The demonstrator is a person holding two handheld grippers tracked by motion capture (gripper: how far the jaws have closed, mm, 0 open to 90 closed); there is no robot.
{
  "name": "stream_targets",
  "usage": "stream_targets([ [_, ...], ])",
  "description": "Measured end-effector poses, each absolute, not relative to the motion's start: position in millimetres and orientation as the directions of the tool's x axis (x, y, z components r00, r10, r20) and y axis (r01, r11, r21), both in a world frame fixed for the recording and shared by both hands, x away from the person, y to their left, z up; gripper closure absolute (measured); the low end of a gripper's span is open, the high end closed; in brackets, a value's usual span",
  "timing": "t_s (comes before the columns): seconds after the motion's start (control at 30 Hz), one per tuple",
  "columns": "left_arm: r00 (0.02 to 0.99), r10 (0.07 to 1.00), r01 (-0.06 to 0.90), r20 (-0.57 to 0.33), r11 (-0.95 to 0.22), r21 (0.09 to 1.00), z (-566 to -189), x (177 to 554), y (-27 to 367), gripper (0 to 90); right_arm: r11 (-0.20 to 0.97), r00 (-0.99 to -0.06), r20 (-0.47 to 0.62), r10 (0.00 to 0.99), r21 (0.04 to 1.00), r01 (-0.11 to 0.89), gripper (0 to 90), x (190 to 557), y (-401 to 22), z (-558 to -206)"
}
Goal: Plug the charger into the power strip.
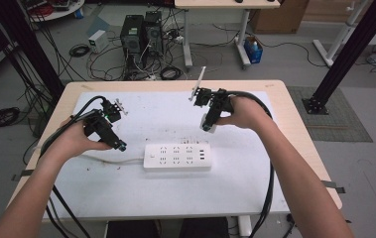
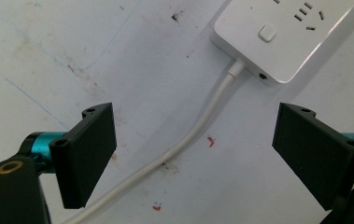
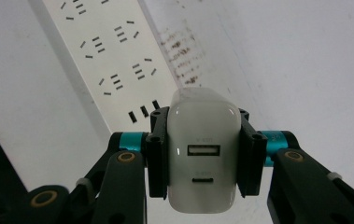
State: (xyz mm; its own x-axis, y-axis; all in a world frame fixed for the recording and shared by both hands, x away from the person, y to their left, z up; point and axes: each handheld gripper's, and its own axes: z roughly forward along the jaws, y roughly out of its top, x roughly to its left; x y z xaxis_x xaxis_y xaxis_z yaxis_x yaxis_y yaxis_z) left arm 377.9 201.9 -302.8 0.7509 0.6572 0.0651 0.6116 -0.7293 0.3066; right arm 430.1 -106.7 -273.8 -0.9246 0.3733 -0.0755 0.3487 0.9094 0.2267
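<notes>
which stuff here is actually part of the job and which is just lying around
Part of the job:
- white charger, clamped in the right gripper
- white power strip on the table
- the strip's white cord, below the open left gripper

Just lying about:
- computer towers on the floor
- loose floor cables
- blue box by the far desk

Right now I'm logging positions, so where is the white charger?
The white charger is clamped in the right hand-held gripper, above the white mat at the high view's centre-right, just beyond the power strip.
</notes>
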Motion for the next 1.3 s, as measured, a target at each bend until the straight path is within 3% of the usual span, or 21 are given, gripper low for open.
stream_targets([
  [0.4, 0.741, 0.669, 0.624, 0.055, -0.717, 0.31, -310.0, 363.2, 209.8, 13.7, 0.986, -0.991, -0.055, 0.123, 0.124, 0.115, 62.3, 424.5, -56.3, -335.1],
  [0.73, 0.733, 0.678, 0.634, 0.055, -0.71, 0.307, -313.2, 361.3, 211.6, 13.7, 0.991, -0.998, -0.004, 0.057, 0.125, 0.056, 62.4, 422.7, -45.8, -347.7],
  [1.07, 0.745, 0.665, 0.624, 0.048, -0.721, 0.302, -317.1, 360.3, 208.4, 13.7, 0.998, -0.999, -0.049, -0.007, 0.067, -0.01, 63.0, 417.3, -38.4, -360.7],
  [1.3, 0.748, 0.663, 0.624, 0.039, -0.722, 0.299, -321.3, 362.2, 205.1, 13.7, 0.998, -0.998, -0.057, 0.001, 0.067, -0.002, 63.1, 416.4, -37.9, -361.3],
])
